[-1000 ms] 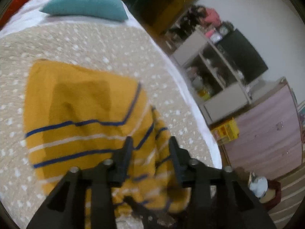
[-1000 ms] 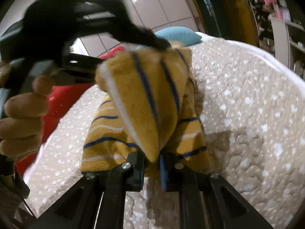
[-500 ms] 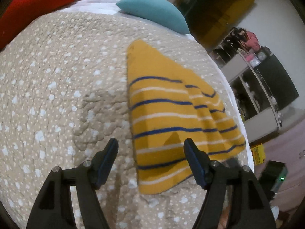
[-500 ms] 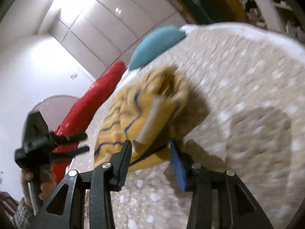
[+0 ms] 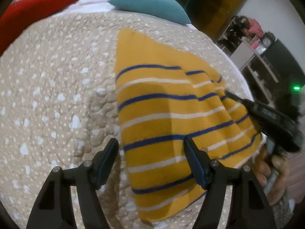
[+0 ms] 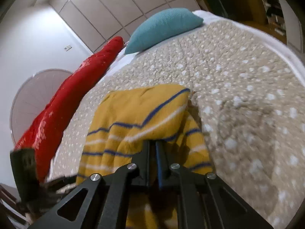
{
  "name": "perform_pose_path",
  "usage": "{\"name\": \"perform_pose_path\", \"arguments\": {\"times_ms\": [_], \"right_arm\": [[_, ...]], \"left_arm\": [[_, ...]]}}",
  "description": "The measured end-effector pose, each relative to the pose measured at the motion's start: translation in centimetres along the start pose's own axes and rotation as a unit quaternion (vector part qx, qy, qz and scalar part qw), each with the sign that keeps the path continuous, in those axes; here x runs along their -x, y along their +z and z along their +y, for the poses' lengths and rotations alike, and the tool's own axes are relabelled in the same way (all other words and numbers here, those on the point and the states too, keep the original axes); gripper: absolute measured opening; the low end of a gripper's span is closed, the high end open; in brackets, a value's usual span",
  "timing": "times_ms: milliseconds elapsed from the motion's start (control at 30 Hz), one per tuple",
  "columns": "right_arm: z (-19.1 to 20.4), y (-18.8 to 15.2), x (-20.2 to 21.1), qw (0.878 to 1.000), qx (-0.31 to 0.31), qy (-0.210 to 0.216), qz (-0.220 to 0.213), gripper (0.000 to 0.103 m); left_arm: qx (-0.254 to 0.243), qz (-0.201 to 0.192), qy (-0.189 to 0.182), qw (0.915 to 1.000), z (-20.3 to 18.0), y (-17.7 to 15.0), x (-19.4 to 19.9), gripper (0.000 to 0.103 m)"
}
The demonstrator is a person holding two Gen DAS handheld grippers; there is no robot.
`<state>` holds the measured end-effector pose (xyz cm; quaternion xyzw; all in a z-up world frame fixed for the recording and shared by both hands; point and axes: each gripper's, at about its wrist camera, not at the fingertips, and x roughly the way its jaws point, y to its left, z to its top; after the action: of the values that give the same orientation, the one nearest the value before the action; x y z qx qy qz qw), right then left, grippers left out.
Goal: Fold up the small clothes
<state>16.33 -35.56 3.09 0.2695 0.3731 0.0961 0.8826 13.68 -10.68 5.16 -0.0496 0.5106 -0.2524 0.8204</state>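
Note:
A small mustard-yellow garment (image 5: 164, 114) with blue and white stripes lies on the beige dotted quilt (image 5: 57, 87). My left gripper (image 5: 150, 148) is open and empty, its fingers straddling the garment's near left edge just above it. My right gripper (image 6: 152, 145) is shut on the garment's right edge and lifts a fold of it (image 6: 144, 112); it also shows in the left wrist view (image 5: 266, 118) at the garment's right side, held by a hand.
A teal pillow (image 5: 150, 3) and a red pillow (image 5: 38, 9) lie at the head of the bed. The bed's right edge (image 5: 242, 76) drops to a room with shelves (image 5: 255, 53). A round fan (image 6: 34, 99) stands at left.
My left gripper let go of the garment, opened and pulled back to its left edge. My right gripper opened briefly, then shut on the garment's right edge and lifted it.

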Motion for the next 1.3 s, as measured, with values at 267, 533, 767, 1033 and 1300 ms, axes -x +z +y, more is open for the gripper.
{"name": "perform_pose_path", "arguments": {"times_ms": [267,533,767,1033,1300], "right_arm": [[-8.0,-2.2,2.0,0.995,-0.096,-0.022,-0.022,0.007],[-8.4,-4.3,5.4,0.983,-0.125,0.125,-0.042,0.066],[-6.6,-3.3,-0.5,0.981,-0.149,0.127,0.010,0.040],[-2.2,-3.5,-1.0,0.976,-0.097,0.193,0.023,0.035],[-3.6,-4.6,3.1,0.996,-0.076,0.032,-0.041,0.055]], "left_arm": [[0.012,-0.019,-0.038,0.9990,0.8,-1.0,2.1,0.070],[0.059,-0.035,-0.121,0.9903,2.7,1.1,1.6,0.091],[0.048,0.025,-0.096,0.9940,0.5,1.9,-1.7,0.050],[0.050,-0.001,-0.030,0.9983,3.3,2.7,2.9,0.050],[0.107,-0.022,-0.034,0.9935,6.5,-1.1,2.5,0.078]]}}
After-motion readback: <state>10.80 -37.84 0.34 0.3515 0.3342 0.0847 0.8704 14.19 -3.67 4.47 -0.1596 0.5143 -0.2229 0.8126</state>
